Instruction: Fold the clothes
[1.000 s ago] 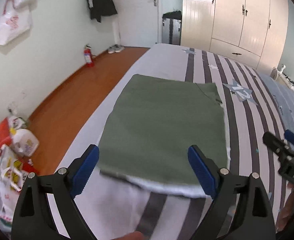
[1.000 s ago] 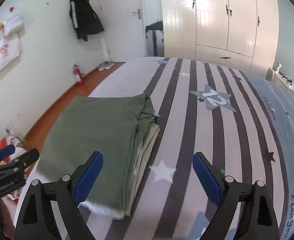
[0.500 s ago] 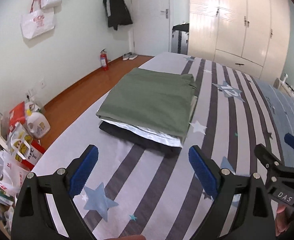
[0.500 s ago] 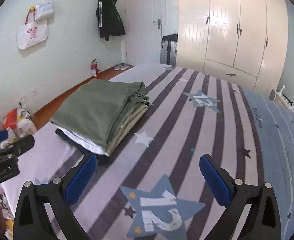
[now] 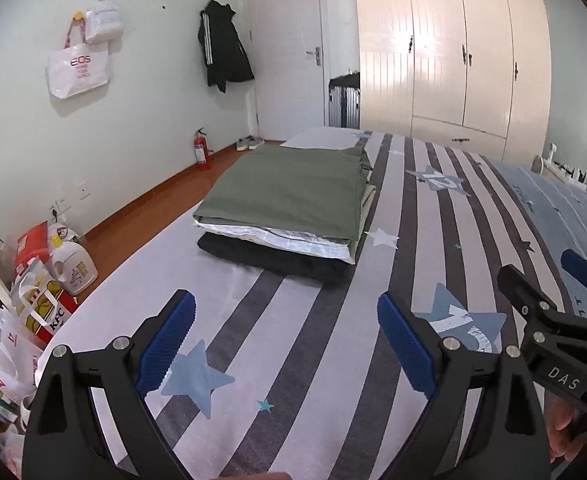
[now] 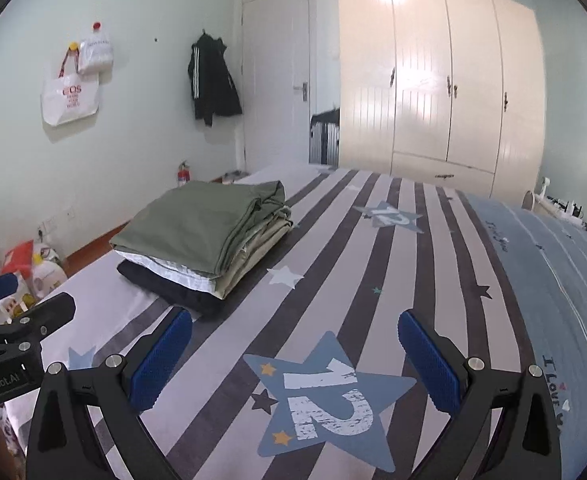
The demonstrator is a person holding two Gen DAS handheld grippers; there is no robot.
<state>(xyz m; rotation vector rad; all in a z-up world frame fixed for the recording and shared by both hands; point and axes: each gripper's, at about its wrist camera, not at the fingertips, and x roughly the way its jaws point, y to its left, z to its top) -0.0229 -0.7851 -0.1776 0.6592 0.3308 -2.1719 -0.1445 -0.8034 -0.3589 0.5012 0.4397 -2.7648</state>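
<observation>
A pile of folded clothes (image 5: pixel 293 200) (image 6: pixel 209 236) lies on the striped bed, a green piece on top, white and beige pieces under it, a black one at the bottom. My left gripper (image 5: pixel 285 340) hangs open over the bedspread, well short of the pile, with nothing between its blue pads. My right gripper (image 6: pixel 293 356) is open too, above a blue star print, to the right of the pile. Each gripper shows at the edge of the other's view: the right gripper (image 5: pixel 553 300), the left gripper (image 6: pixel 17 312).
The bed (image 5: pixel 433 240) has a grey-striped cover with star prints and a blue quilt (image 6: pixel 553 280) on the right. Bags and a detergent bottle (image 5: pixel 73 268) crowd the floor at left. A wardrobe (image 6: pixel 445 92), door, hanging jacket and fire extinguisher (image 5: pixel 200 152) stand beyond.
Both grippers have pulled back from the pile, which was right at the fingers a second ago and now lies farther off. The right jaws have spread a little wider.
</observation>
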